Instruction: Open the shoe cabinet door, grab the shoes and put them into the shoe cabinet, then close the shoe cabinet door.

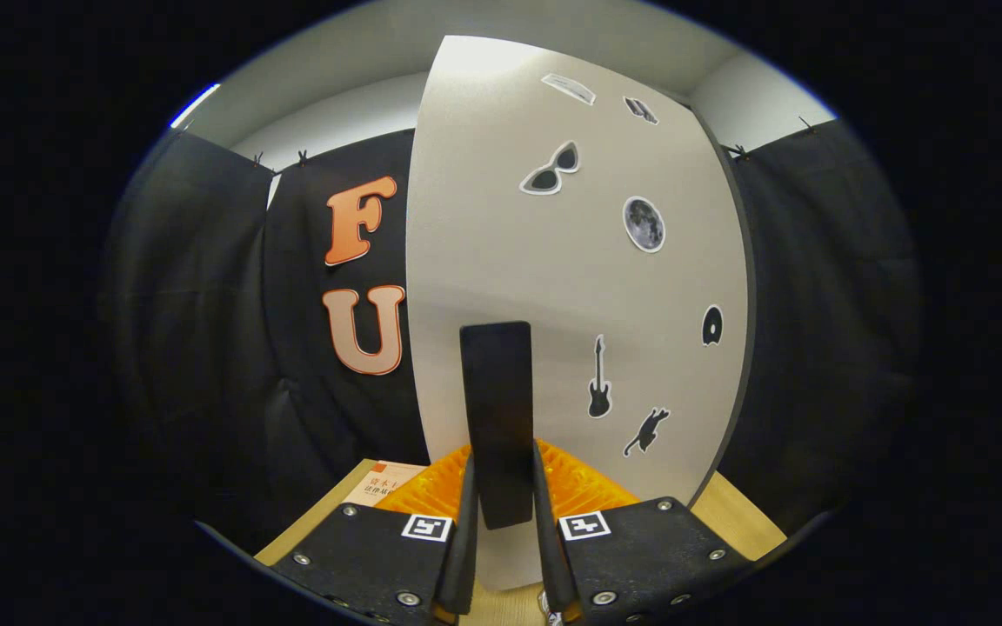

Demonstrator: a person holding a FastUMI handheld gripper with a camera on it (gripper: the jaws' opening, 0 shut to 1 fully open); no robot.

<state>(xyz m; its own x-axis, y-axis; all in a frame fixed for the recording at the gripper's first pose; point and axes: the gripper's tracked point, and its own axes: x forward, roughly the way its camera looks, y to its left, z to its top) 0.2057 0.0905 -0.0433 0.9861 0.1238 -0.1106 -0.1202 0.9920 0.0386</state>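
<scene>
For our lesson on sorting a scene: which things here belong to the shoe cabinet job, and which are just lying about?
Part of the job:
- cabinet door, pale, with stickers
- black handle on it
- gripper, fingers closed on either side of that handle

Just lying about:
- book on the wooden surface, beside the fingers

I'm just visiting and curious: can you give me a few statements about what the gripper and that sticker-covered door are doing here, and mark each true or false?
1. The gripper has its two fingers closed on the black upright handle. True.
2. The pale grey cabinet door is bare of decoration. False: it carries stickers, among them a sunglasses sticker and a round moon sticker.
3. A black guitar sticker sits beside the handle. True.
4. The gripper holds a shoe. False: it grips the door handle.
</scene>
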